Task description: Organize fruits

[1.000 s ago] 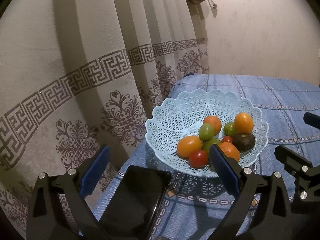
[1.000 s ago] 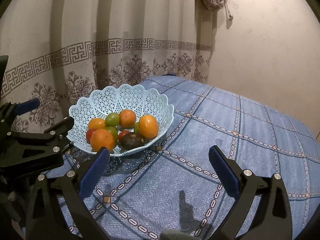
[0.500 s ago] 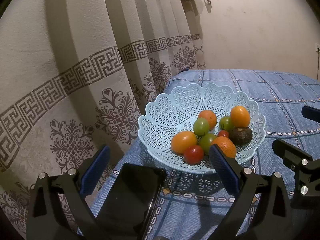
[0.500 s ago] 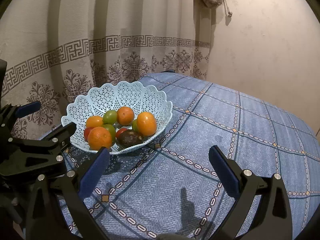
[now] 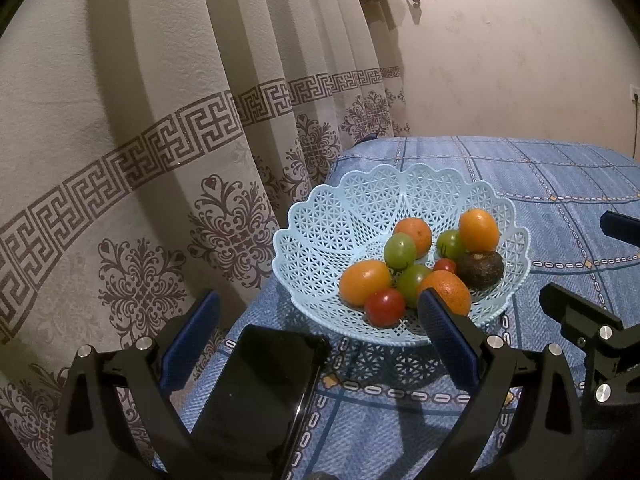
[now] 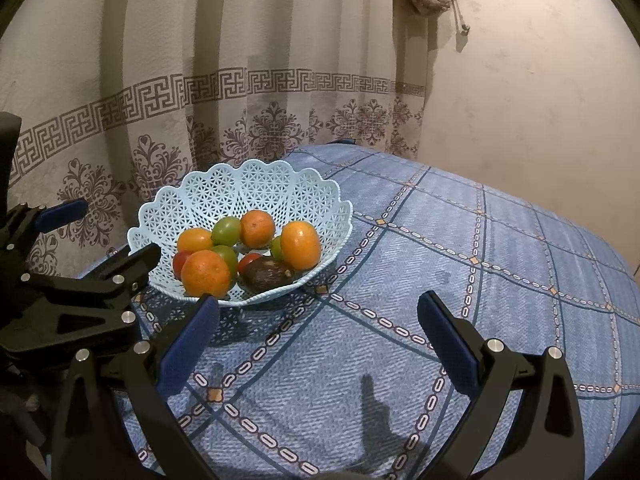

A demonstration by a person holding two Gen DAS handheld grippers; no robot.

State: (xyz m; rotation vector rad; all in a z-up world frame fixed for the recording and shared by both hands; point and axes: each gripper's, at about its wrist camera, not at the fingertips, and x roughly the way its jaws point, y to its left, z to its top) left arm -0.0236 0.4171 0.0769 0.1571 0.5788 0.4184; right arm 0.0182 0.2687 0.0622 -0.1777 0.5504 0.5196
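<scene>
Since half a second ago, both cameras have shifted only slightly; the basket sits a little more to the right in each view, and nothing in it has moved.

Left claw (image 5: 318, 330) hangs with its blue fingers (image 5: 446, 336) spread wide, holding nothing, low over the near left corner of the bed. A black phone (image 5: 260, 400) lies flat on the cover between those fingers, at the bed's left edge. Just beyond the phone stands a pale blue lattice basket (image 5: 320, 236), near the left edge.

Right claw (image 6: 318, 332) is also spread wide and empty (its fingers (image 6: 446, 334) frame bare cover), hanging over the near part of the bed, to the right of the basket.

Inside the basket lie four oranges (image 6: 206, 274), green tomatoes (image 5: 399, 251), two red tomatoes (image 5: 384, 307) and one dark avocado (image 6: 266, 272), all touching in a heap.

A blue checked cover (image 6: 500, 280) spreads over the bed. A patterned curtain (image 5: 140, 152) hangs behind and to the left, beside a plain wall (image 6: 540, 100).
</scene>
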